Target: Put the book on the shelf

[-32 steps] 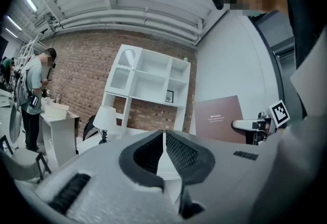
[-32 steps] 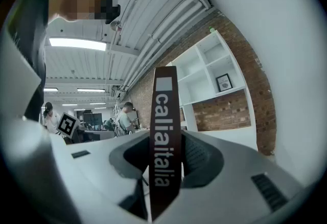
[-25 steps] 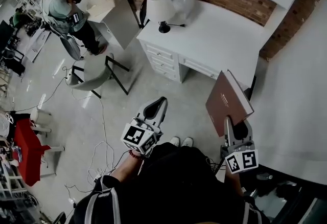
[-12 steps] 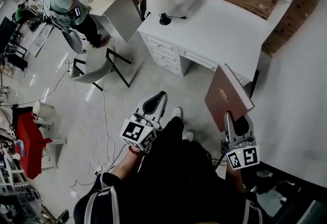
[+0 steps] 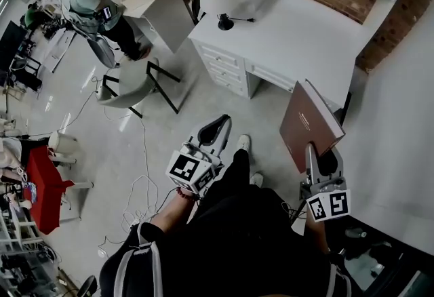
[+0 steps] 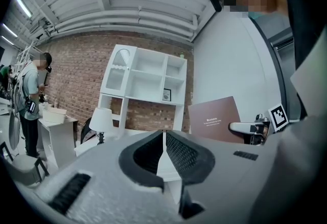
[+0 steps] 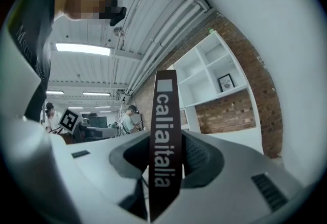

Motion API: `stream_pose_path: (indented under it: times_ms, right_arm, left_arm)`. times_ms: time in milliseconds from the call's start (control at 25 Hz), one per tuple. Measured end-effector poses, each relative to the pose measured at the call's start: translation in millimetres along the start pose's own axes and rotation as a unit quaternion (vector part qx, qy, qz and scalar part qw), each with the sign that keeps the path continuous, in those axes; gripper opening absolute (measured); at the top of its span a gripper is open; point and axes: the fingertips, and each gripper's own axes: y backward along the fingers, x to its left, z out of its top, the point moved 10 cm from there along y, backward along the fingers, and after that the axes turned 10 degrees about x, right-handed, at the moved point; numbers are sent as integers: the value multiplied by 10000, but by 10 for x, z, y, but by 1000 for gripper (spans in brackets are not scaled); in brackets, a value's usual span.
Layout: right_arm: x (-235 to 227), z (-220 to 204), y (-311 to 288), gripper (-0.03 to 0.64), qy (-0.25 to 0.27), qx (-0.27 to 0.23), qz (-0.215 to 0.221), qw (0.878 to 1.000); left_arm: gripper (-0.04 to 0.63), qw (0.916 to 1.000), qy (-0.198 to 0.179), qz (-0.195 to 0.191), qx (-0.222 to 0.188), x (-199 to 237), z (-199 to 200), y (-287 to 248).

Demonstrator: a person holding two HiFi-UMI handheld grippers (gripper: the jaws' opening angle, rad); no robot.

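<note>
A brown hardcover book (image 5: 308, 126) stands tilted in the air in front of the person, with my right gripper (image 5: 319, 156) shut on its lower edge. In the right gripper view its spine (image 7: 163, 136) runs upright between the pads, white lettering facing the camera. My left gripper (image 5: 215, 127) hangs to the left at about the same height, jaws shut with nothing in them. From the left gripper view the book's cover (image 6: 214, 118) shows at the right. The white shelf unit (image 6: 148, 77) stands on a white desk (image 5: 298, 31) against the brick wall, some way ahead.
A white lamp (image 5: 218, 1) stands on the desk's left end, and a framed picture (image 7: 225, 82) sits in one shelf compartment. A chair (image 5: 132, 82) and a person (image 5: 88, 4) at another table are off to the left. Cables (image 5: 139, 187) lie on the floor.
The person has stepped a little toward the desk, one foot forward. The book stays held in my right gripper, and both grippers keep their places relative to the body.
</note>
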Motion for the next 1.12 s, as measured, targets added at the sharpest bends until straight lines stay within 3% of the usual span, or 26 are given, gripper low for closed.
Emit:
stream_pose_path:
  times_ms: [480, 960, 1120]
  right_arm:
    - [-77, 110, -514, 149, 31, 190, 90, 9998]
    - [-285, 569, -1614, 149, 186, 167, -44, 9997]
    - [-288, 745, -2000, 149, 231, 122, -97, 9996]
  left_arm:
    - [33, 10000, 44, 48, -46, 396, 155, -280]
    - [32, 9988, 346, -71, -336, 1308, 579, -1070]
    - [34, 9990, 366, -75, -225, 1666, 674, -1269]
